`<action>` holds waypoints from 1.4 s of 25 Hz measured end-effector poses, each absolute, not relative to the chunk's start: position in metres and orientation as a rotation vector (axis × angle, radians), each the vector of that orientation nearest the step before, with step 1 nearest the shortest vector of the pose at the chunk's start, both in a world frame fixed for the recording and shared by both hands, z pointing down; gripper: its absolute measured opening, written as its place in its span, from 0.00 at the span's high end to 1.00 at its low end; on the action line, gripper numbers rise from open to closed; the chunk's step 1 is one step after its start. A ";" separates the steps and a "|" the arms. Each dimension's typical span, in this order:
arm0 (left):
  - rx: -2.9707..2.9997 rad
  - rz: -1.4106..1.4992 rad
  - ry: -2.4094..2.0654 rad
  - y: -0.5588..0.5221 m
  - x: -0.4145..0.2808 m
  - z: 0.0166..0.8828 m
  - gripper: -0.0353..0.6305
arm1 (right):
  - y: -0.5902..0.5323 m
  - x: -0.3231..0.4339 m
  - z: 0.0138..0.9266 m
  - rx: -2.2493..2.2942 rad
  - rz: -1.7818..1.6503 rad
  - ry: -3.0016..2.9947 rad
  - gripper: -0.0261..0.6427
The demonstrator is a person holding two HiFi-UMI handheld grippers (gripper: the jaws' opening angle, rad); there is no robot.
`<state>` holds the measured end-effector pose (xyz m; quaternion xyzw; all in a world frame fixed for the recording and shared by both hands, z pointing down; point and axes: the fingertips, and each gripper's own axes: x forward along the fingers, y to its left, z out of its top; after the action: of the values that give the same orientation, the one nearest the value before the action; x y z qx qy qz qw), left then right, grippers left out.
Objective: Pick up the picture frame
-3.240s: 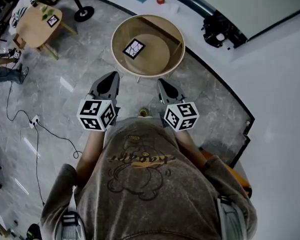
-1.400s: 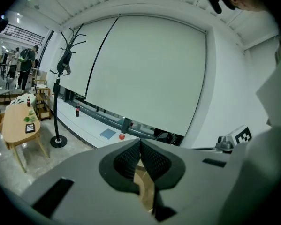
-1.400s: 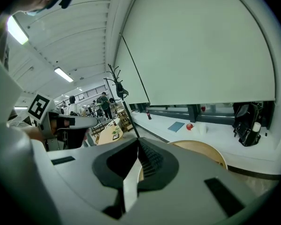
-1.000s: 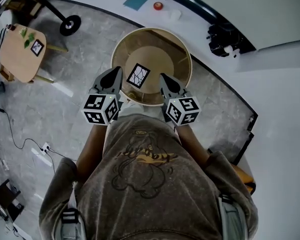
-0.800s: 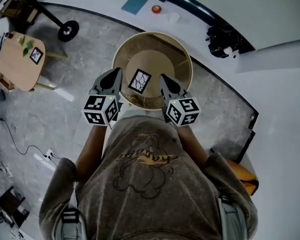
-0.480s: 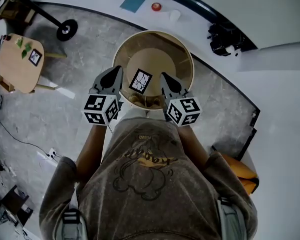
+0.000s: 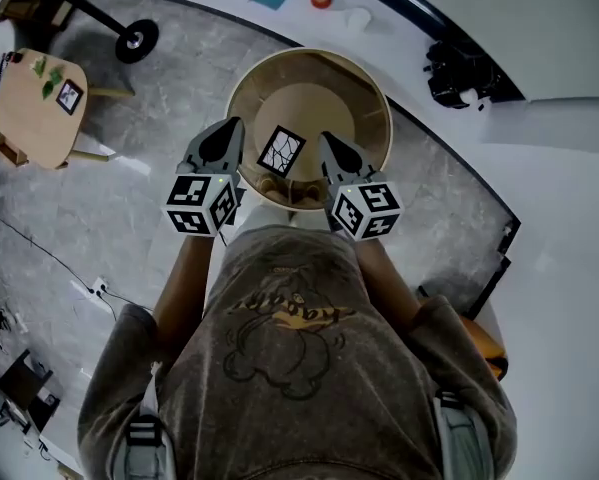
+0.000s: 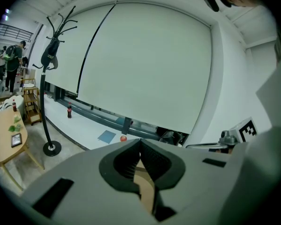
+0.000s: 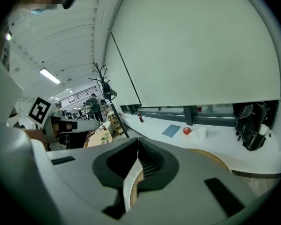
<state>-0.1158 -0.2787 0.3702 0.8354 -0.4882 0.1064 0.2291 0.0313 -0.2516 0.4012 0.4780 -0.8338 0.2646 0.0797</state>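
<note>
Plastic of each gripper's own body fills the lower half of its view, leaving only a sliver of wood past the jaws, so the picture frame (image 7: pixel 281 149) shows in the head view alone. The person's chest (image 7: pixel 289 308) hides the near rim of the round table (image 7: pixel 324 93). The left gripper (image 7: pixel 229 133) and the right gripper (image 7: pixel 326 143) both have jaws pressed together on nothing. Three seconds ago they hung short of the table; now their tips reach over its near edge, the frame lying flat between them, left at its 9 o'clock, right at 3. Bare wood stays open toward 12 o'clock, up to the raised rim.
</note>
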 end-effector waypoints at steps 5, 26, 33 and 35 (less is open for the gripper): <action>2.286 0.269 -1.321 -0.285 -0.114 0.386 0.92 | -0.258 0.024 0.420 1.389 0.812 -2.474 0.93; 2.153 0.422 -1.267 -0.307 -0.119 0.588 0.92 | -0.285 0.025 0.614 1.376 0.985 -2.286 0.93; 2.137 0.498 -1.215 -0.307 -0.111 0.665 0.92 | -0.281 0.026 0.686 1.390 1.040 -2.208 0.93; 2.130 0.522 -1.203 -0.306 -0.111 0.683 0.92 | -0.278 0.026 0.703 1.392 1.057 -2.191 0.93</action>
<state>-0.1105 -0.3056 0.6829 0.8082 -0.4566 0.1982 0.3147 0.0258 -0.2784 0.7029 0.4895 -0.7705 0.3718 0.1686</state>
